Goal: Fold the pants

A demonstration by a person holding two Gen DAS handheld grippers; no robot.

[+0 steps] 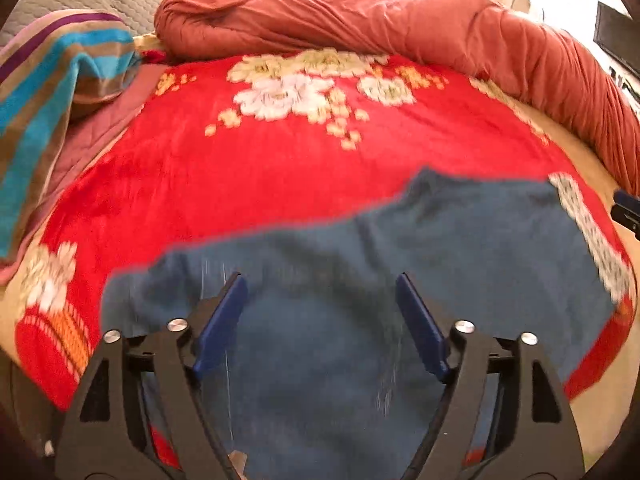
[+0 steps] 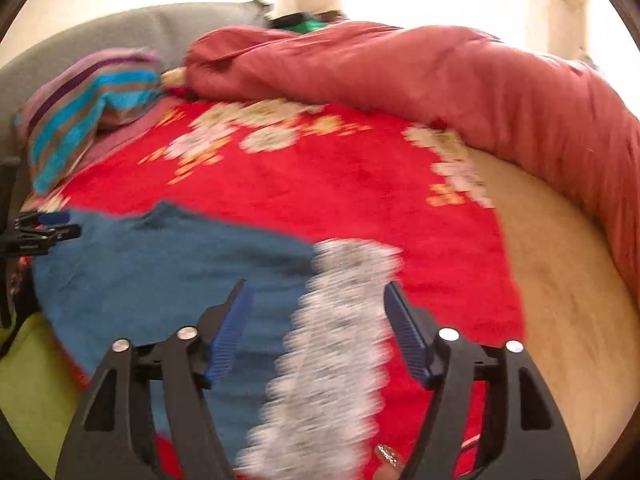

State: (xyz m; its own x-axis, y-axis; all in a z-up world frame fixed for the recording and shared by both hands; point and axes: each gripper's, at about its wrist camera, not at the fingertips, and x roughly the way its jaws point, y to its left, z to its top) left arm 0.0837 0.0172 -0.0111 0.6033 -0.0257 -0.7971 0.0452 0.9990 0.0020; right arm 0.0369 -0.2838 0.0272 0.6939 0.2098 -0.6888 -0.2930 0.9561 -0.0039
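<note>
Because the pants (image 1: 360, 280) lie spread flat across the lower middle of both views, directly under and ahead of both tools, the coming move turns on their long axis, which runs side to side: from the plain blue end at the lower left of the left view to the pale patterned band (image 2: 332, 340) at the right. That band sits between the parted fingers of the right gripper (image 2: 318, 332), so the right hand is nearer that end, though whether it is the waistband or a trim I cannot tell through the blur. The left gripper (image 1: 320, 320) hovers over the middle of the blue cloth, its jaws spread wide and holding nothing; the right one is likewise released and empty. Judging by the soft edges and shallow wrinkles, the cloth is a limp, matte knit that would drape when lifted. Beneath it is a plush red blanket (image 1: 240, 180) with cream flowers, over a tan sheet (image 2: 560, 300). Along the upper frame runs a bunched rust-coloured quilt (image 1: 400, 20), with a striped towel (image 1: 48, 80) at upper left.
</note>
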